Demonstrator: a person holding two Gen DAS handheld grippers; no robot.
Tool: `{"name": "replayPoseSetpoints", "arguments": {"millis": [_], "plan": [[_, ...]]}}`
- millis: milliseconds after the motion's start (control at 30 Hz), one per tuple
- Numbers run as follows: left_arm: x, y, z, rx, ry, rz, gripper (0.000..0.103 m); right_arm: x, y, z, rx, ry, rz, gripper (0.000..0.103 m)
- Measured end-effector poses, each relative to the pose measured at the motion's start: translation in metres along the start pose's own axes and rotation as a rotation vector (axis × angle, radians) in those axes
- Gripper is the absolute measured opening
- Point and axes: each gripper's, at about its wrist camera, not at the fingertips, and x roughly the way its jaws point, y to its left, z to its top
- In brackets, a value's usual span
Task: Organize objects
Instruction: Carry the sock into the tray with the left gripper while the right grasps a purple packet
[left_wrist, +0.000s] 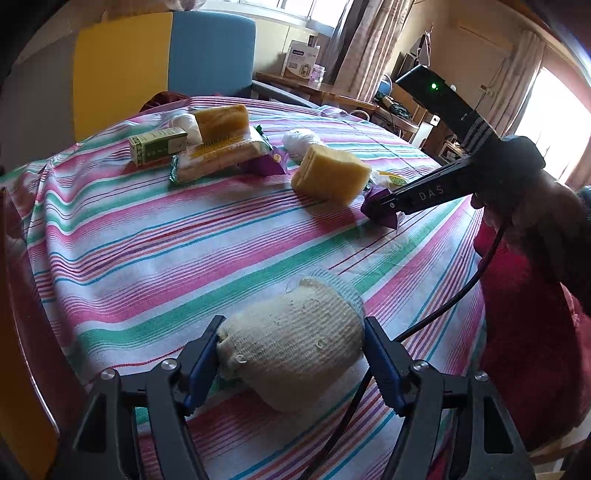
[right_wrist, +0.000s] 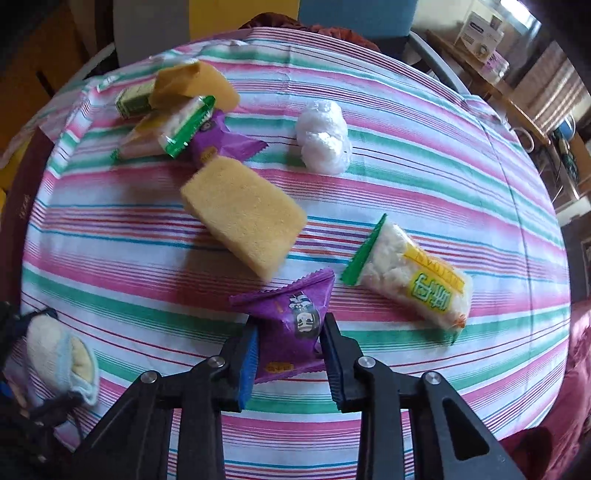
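My left gripper (left_wrist: 291, 347) is shut on a cream rolled sock (left_wrist: 295, 350) near the table's front edge; the sock also shows in the right wrist view (right_wrist: 61, 354). My right gripper (right_wrist: 290, 343) is shut on a purple snack packet (right_wrist: 291, 317), resting on the striped tablecloth (right_wrist: 406, 177); it shows in the left wrist view (left_wrist: 380, 206) at the right. A yellow sponge (right_wrist: 243, 214) lies just beyond the packet. A clear rice-cracker packet (right_wrist: 413, 280) lies to its right.
At the far left lies a pile: a second sponge (left_wrist: 221, 118), a green box (left_wrist: 157, 146), a cracker packet (left_wrist: 221, 155) and a purple packet (right_wrist: 221, 144). A white plastic ball (right_wrist: 325, 138) sits mid-back. A blue and yellow chair (left_wrist: 166, 66) stands behind the table.
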Motion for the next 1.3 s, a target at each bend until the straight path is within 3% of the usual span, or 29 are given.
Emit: {"name": "replayPoseSetpoints", "arguments": {"millis": [67, 300, 433, 567, 700, 800, 1000, 1300], "plan": [[-0.005, -0.001, -0.001, 0.004, -0.002, 0.018, 0.072, -0.001, 0.008, -0.004, 0.036, -0.015, 0.046, 0.031], [-0.043, 0.003, -0.005, -0.016, -0.048, 0.028, 0.071, -0.007, 0.029, -0.01, 0.048, -0.044, 0.086, 0.03], [-0.083, 0.006, -0.006, -0.031, -0.11, 0.037, 0.071, -0.007, 0.03, -0.013, 0.038, -0.051, 0.121, 0.03], [-0.129, 0.022, -0.006, -0.076, -0.201, 0.091, 0.071, -0.011, 0.043, -0.018, 0.002, -0.061, 0.161, 0.03], [-0.169, 0.06, -0.023, -0.19, -0.234, 0.201, 0.071, -0.011, 0.058, -0.02, -0.047, -0.062, 0.171, 0.03], [-0.193, 0.095, -0.046, -0.274, -0.241, 0.33, 0.071, -0.013, 0.062, -0.021, -0.066, -0.066, 0.18, 0.03], [-0.218, 0.158, -0.103, -0.432, -0.188, 0.545, 0.072, -0.012, 0.07, -0.022, -0.094, -0.071, 0.192, 0.03], [-0.215, 0.18, -0.137, -0.508, -0.14, 0.651, 0.074, -0.014, 0.078, -0.023, -0.095, -0.073, 0.207, 0.03]]}}
